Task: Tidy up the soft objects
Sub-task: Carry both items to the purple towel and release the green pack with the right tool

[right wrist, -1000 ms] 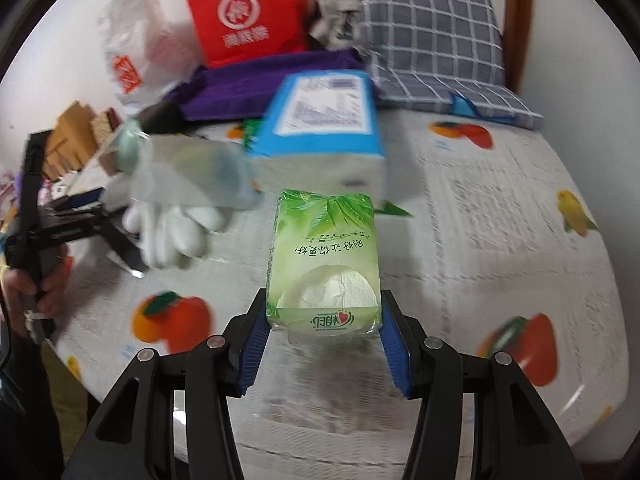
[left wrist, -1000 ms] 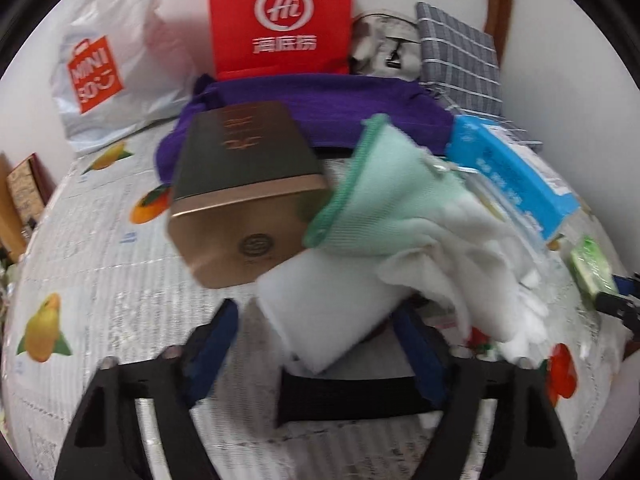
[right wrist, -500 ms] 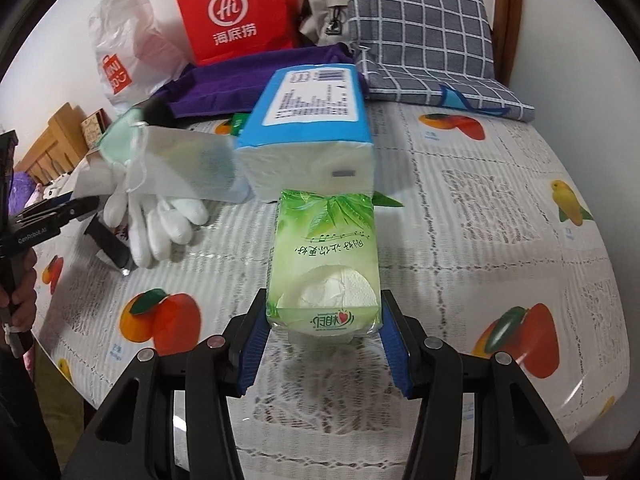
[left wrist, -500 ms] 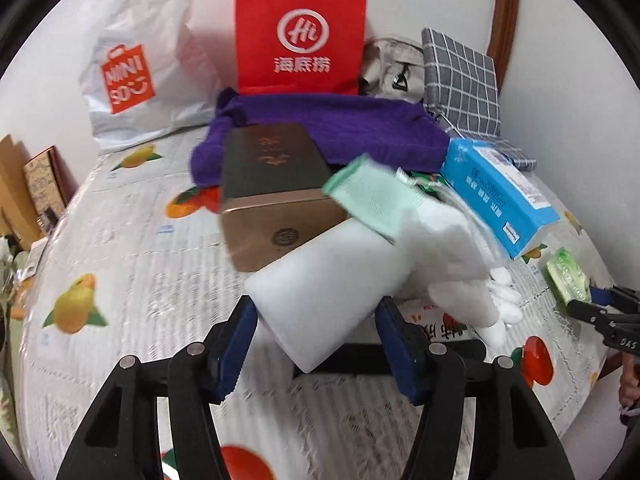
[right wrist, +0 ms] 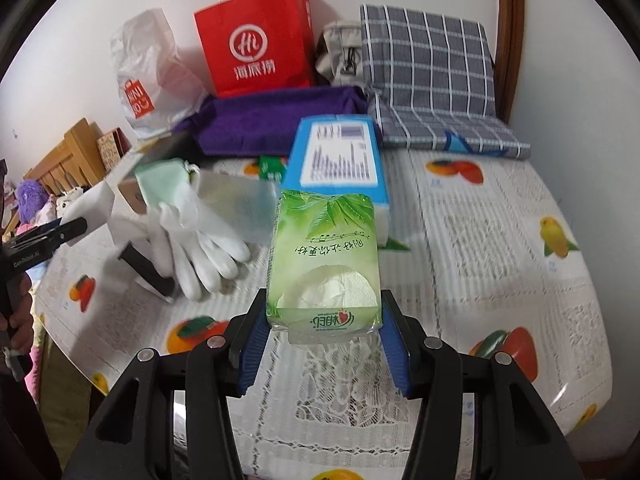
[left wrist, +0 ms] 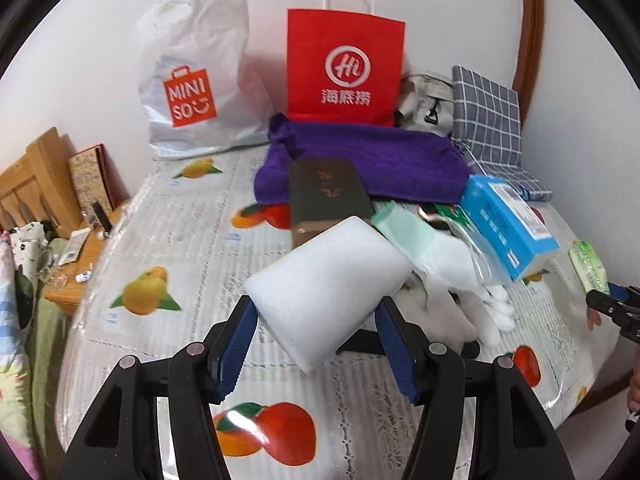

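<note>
My left gripper [left wrist: 316, 316] is shut on a white foam block [left wrist: 328, 280], which it holds tilted above the fruit-print tablecloth [left wrist: 180, 240]. White gloves with a green cuff [left wrist: 452, 268] lie just right of the block, in clear wrapping. My right gripper [right wrist: 324, 308] is shut on a green tissue pack [right wrist: 324, 248], lifted off the cloth in front of a blue tissue box [right wrist: 340, 160]. The right wrist view shows the left gripper [right wrist: 60, 232] at the left edge, with the foam block [right wrist: 92, 208] and the gloves [right wrist: 200, 248] beside it.
A purple towel [left wrist: 360, 164], a dark green and gold box [left wrist: 328, 188], a red paper bag [left wrist: 344, 68], a white plastic bag [left wrist: 192, 76], a grey pouch [left wrist: 424, 96] and a checked cushion [left wrist: 488, 120] crowd the table's back. A wooden stand [left wrist: 40, 184] is at left.
Both grippers have risen with their loads. The left one has drawn the foam block out from under the gloves and back from the pile, and the gloves now lie beside it.
</note>
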A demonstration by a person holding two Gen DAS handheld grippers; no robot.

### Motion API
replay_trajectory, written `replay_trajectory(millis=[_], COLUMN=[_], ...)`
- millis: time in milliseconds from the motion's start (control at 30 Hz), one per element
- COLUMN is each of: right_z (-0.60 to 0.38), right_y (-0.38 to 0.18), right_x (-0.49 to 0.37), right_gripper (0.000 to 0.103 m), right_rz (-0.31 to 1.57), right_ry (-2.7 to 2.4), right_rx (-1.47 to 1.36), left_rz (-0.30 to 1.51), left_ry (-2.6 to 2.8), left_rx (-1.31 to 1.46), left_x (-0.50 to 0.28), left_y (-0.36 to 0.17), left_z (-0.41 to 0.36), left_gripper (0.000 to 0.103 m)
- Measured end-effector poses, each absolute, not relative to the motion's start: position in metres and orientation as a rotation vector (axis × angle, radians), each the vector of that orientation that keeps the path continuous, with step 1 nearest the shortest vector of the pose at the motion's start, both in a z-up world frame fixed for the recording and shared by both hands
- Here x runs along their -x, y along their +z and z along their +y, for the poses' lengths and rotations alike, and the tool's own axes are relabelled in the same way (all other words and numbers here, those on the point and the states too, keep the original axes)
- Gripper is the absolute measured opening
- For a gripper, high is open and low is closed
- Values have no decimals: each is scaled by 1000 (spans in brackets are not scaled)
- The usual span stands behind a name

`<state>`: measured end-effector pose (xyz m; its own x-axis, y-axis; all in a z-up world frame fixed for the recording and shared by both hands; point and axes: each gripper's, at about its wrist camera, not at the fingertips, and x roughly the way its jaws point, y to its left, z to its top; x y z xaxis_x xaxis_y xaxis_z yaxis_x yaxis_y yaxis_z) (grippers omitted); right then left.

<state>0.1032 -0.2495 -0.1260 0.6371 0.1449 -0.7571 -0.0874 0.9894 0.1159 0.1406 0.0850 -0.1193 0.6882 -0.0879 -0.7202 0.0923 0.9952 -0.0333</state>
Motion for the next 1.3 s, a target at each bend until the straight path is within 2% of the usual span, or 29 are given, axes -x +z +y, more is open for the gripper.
replay_trajectory(millis=[367, 633, 1300], right_z=[-246, -243, -240], right_y=[-86, -62, -41], right_x=[-132, -184, -294], right_gripper=[52, 52, 52], right_rz=[809, 756, 731], right_ry=[143, 158, 210], right_rx=[-57, -52, -73], left_rz=[787, 797, 818], left_ry=[-84, -39, -21], left_rx=[64, 77, 65], left_x=[-167, -209, -317], left_y=[-89, -77, -54], left_z=[90, 87, 57], left_gripper=[60, 60, 61])
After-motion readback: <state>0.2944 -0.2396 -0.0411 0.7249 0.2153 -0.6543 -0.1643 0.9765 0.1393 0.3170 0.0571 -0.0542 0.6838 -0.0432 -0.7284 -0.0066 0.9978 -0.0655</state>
